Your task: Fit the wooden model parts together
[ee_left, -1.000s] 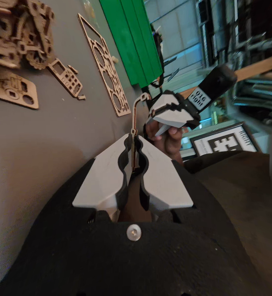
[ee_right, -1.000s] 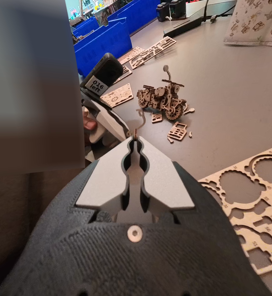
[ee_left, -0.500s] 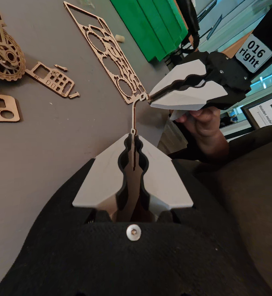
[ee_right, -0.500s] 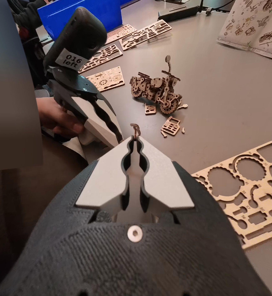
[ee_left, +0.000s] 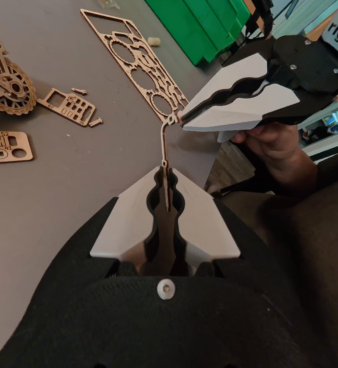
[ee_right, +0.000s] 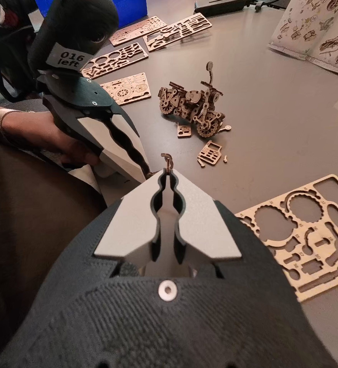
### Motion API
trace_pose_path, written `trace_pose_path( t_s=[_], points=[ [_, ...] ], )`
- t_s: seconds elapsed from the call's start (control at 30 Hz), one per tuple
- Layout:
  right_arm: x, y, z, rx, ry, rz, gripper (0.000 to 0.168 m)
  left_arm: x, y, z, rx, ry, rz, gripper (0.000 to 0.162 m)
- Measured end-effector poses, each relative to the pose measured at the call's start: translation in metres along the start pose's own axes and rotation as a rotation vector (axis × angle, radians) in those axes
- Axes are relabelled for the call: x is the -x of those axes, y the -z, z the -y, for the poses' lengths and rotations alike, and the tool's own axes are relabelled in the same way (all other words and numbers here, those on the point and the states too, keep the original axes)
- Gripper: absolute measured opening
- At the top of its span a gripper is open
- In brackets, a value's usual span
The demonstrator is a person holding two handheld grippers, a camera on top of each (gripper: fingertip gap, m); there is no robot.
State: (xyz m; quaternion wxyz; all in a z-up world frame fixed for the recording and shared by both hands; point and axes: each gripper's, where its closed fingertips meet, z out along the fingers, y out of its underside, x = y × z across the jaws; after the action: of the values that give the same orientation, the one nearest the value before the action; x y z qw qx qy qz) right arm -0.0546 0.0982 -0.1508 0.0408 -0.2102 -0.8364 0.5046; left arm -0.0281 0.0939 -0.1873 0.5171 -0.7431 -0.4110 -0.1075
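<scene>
A thin bent wooden rod is held in the air between both grippers, above the near edge of the grey table. My left gripper is shut on its straight lower end. My right gripper is shut on its hooked end. It shows in the left wrist view, coming in from the right and pinching the rod's small square tip. The left gripper shows at the left of the right wrist view. The part-built wooden motorcycle stands on the table beyond; its wheel shows in the left wrist view.
A punched-out wooden sheet lies at the right, and it also shows in the left wrist view. Small frames lie by the motorcycle. More part sheets, a paper sheet, green bins and a blue bin stand farther off. The grippers' ends are close to 5 centimetres from one another. The part-built wooden motorcycle lies around 12 centimetres away from my right fingertips.
The right gripper has swung round from behind the rod to its hooked end and is now shut on it. Both grippers have moved nearer the table. The left gripper has kept its hold.
</scene>
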Motion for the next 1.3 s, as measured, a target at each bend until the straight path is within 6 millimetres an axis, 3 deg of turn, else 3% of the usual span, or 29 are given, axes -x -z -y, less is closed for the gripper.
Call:
trace_pose_path(
  t_s=[0.23, 0.37, 0.5, 0.6, 0.7, 0.8, 0.87, 1.0, 1.13, 1.3],
  points=[
    [0.0, 0.0, -0.004, -0.043, -0.306, 0.185, 0.001, -0.003, 0.009, 0.016, -0.107, 0.265, -0.176, 0.002],
    [-0.002, -0.01, -0.031, 0.087, -0.387, 0.197, 0.001, 0.006, 0.014, 0.022, -0.144, 0.248, -0.13, 0.002],
    [-0.003, -0.02, -0.054, 0.226, -0.323, 0.137, 0.002, 0.009, 0.013, 0.021, -0.136, 0.234, -0.112, 0.002],
    [-0.006, -0.019, -0.051, 0.219, -0.282, 0.116, 0.004, 0.009, 0.013, 0.02, -0.132, 0.243, -0.118, 0.002],
    [-0.017, -0.008, -0.039, 0.153, -0.28, 0.097, 0.007, 0.01, 0.013, 0.02, -0.13, 0.252, -0.125, 0.002],
    [-0.04, 0.013, -0.018, 0.004, -0.309, 0.049, 0.01, 0.01, 0.013, 0.02, -0.129, 0.259, -0.133, 0.002],
    [-0.052, 0.028, -0.005, -0.093, -0.306, 0.024, 0.001, 0.009, 0.013, 0.019, -0.125, 0.264, -0.139, 0.002],
    [-0.049, 0.027, -0.002, -0.1, -0.245, 0.005, 0.003, 0.01, 0.014, 0.021, -0.131, 0.283, -0.15, 0.002],
    [-0.036, 0.011, -0.018, 0.025, -0.095, -0.043, 0.003, 0.012, 0.016, 0.023, -0.147, 0.299, -0.157, 0.002],
    [-0.054, 0.014, -0.013, -0.01, 0.194, -0.344, 0.0, 0.011, 0.016, 0.023, -0.142, 0.31, -0.168, 0.003]
  ],
)
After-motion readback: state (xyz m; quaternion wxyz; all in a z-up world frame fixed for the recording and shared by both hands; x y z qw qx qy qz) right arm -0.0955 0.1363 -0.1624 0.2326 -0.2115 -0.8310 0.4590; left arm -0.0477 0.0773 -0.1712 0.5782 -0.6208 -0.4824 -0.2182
